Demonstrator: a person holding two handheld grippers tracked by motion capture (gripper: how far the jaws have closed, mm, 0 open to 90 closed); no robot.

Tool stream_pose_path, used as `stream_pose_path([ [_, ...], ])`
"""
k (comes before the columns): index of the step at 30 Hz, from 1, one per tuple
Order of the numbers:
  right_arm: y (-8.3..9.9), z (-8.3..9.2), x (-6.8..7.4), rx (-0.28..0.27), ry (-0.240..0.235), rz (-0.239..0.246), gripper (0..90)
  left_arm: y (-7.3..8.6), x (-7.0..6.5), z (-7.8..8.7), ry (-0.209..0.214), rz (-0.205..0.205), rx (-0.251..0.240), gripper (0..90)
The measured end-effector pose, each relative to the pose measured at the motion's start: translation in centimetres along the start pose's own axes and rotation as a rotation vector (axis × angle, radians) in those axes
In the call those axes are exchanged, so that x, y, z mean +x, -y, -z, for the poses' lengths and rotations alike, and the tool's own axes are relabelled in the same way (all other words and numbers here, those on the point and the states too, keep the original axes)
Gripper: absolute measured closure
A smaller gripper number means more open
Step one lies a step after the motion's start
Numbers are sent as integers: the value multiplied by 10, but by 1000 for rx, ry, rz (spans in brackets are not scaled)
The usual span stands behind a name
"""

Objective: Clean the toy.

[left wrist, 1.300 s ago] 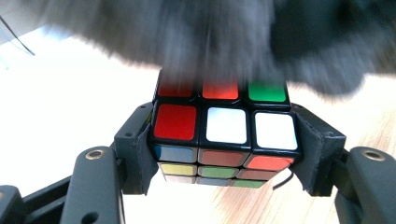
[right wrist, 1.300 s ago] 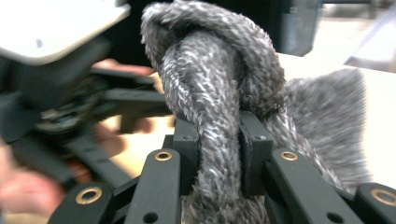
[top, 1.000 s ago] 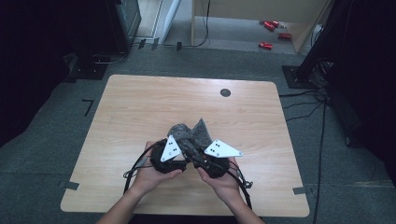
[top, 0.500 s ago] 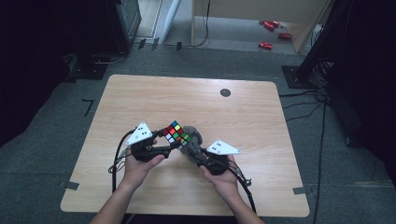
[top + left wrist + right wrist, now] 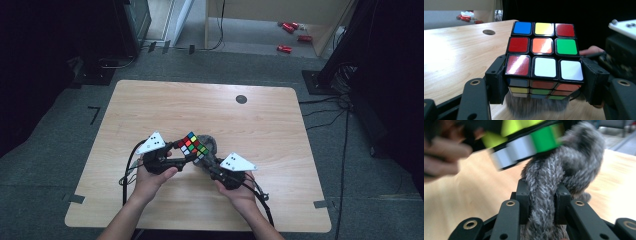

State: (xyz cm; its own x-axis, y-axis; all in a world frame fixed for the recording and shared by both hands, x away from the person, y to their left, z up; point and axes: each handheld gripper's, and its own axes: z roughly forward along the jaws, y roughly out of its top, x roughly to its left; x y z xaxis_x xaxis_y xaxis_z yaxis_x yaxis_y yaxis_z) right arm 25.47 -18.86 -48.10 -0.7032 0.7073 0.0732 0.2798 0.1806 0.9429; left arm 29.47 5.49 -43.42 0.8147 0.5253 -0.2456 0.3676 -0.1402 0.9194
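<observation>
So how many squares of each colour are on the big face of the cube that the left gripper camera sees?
On the cube, the face toward the left gripper view:
Red: 3
White: 2
Blue: 1
Yellow: 1
Orange: 1
Green: 1
Total: 9

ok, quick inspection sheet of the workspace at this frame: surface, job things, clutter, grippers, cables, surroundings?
Surface: light wooden table, round dark hole near far edge.
Job's things: multicoloured puzzle cube; grey fuzzy fabric pouch just beneath it.
Clutter: nothing seen.
Grippers: left gripper shut on the cube's sides; right gripper shut on the pouch.
Cables: black cable trails from left gripper, another from right.
Surroundings: grey carpet, red items on floor beyond, dark equipment at both sides.
</observation>
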Motion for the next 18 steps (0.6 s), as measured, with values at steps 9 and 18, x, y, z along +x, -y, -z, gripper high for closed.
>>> stream_pose_path([
  [9, -1, -2, 12, 16, -35, 43, 722, -1, 2, 4, -12, -1, -6, 349],
  [18, 3, -7, 25, 27, -56, 84, 720, 0, 1, 2, -11, -6, 4, 349],
])
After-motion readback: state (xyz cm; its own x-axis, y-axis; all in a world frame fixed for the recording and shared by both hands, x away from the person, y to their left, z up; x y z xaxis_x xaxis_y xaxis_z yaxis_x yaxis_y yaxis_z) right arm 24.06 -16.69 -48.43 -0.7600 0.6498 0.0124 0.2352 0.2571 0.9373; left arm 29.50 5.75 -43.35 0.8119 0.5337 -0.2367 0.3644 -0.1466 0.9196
